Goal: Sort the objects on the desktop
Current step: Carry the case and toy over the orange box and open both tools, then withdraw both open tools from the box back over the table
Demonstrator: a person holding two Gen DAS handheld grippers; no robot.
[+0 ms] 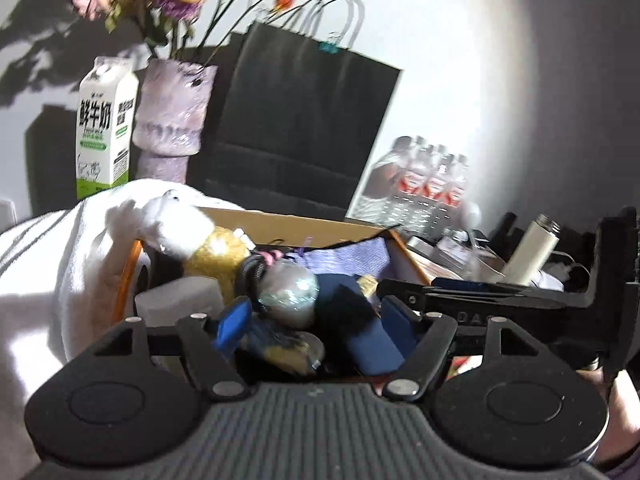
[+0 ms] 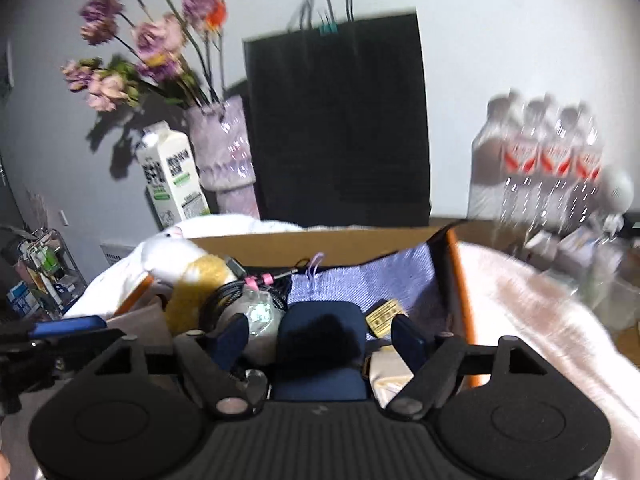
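Observation:
An open cardboard box (image 1: 288, 222) (image 2: 320, 242) holds a white and yellow plush toy (image 1: 200, 240) (image 2: 188, 268), a clear round ball (image 1: 288, 292) (image 2: 260, 316), a dark blue case (image 1: 360, 320) (image 2: 320, 344), a purple woven cloth (image 1: 344, 258) (image 2: 368, 280) and a coiled black cable (image 1: 250, 276). My left gripper (image 1: 316, 328) is open above the box, over the ball and blue case. My right gripper (image 2: 320, 340) is open, its fingers either side of the blue case without touching it. The right gripper also shows in the left wrist view (image 1: 500, 296).
A black paper bag (image 1: 304, 120) (image 2: 340, 120), a purple vase of flowers (image 1: 172, 116) (image 2: 228, 152), a milk carton (image 1: 106, 128) (image 2: 174, 176) and a pack of water bottles (image 1: 424, 176) (image 2: 540, 160) stand behind the box. White cloth (image 1: 52, 264) (image 2: 540, 312) drapes the box sides. A white flask (image 1: 536, 252) lies right.

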